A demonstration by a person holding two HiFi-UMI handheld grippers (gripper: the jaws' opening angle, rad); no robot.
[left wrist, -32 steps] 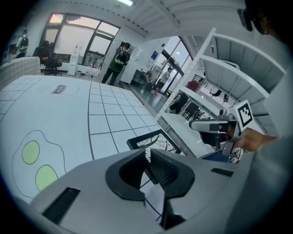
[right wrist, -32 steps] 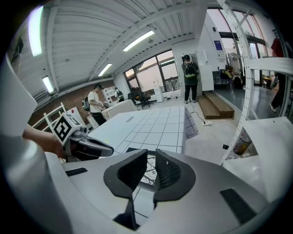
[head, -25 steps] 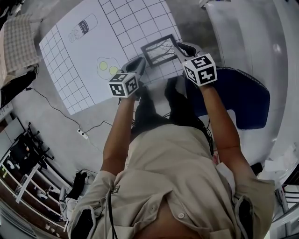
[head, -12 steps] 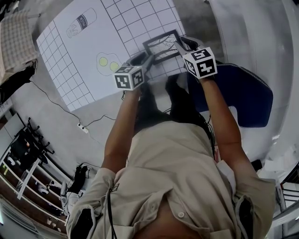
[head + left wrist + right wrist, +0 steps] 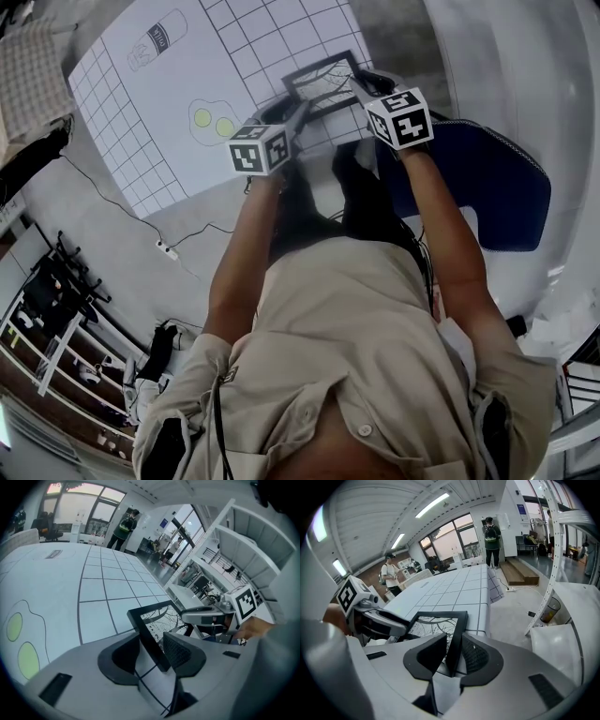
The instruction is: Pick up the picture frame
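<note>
Table: the white table top printed with a black grid [image 5: 169, 112] carries the one thing you are after.
Picture frame: the black rectangular picture frame with a pale print of thin black branching lines [image 5: 323, 82] sits by the table's near right corner, close to the near edge. It looks flat on the top, though you cannot tell whether it has left the surface.
Frame look: the rim is narrow, dark and square-edged. The print inside shows no glare.
Long axis: it runs crosswise in front of you, from one hand to the other, so each short end faces a gripper.
Relation that matters: the frame lies between your two grippers, and neither hand is nearer. Each short side already stands inside a pair of jaws.
Left gripper: your left gripper [image 5: 151, 644] has just been opening. Its jaws stand apart with the frame's left rim between them, and there is a clear gap at the outer pad.
Right gripper: your right gripper [image 5: 453, 644] straddles the right rim, jaws apart and not visibly pressing.
Next move, as a judgement: close both together and lift evenly, or the frame may tip.
</note>
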